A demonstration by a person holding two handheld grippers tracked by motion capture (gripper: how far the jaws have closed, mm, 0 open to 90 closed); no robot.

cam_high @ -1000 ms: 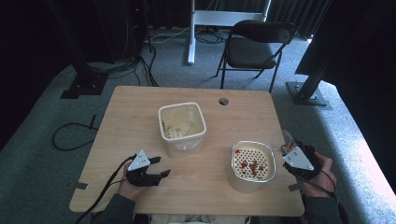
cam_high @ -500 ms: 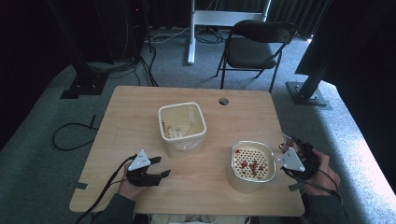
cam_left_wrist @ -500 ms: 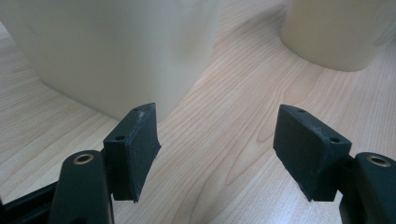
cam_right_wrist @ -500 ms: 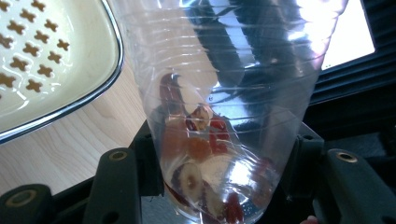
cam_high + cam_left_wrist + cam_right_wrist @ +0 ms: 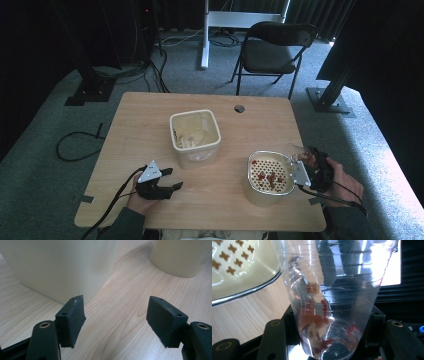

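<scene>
Left gripper [image 5: 172,186] rests low on the light wooden table [image 5: 150,120] near its front left edge, jaws parted to a moderate gap with nothing between them; parked, most likely, so this hand stays clear while the other works. In the left gripper view it points at the side wall of the cream square plastic tub [image 5: 60,267], just ahead and untouched, with the foot of the other pot farther off at upper right. In the high view that tub [image 5: 195,136] stands mid-table, open top up, with pale scraps inside that are too small to tell apart. Right of it, near the front edge, sits the cream round pot with a perforated strainer insert [image 5: 270,176]; red pieces [image 5: 267,177] lie on the holes, so the strainer seems placed to catch solids while liquid drains below. Right gripper [image 5: 306,161] is just beside the pot's right rim, jaws closed around the lower body of a clear ribbed plastic cup [image 5: 332,297], which is tipped with its mouth toward the strainer. A few red bits and smears cling inside near the base, so the tilt looks meant to empty the cup into the strainer; that pour seems nearly finished.
</scene>
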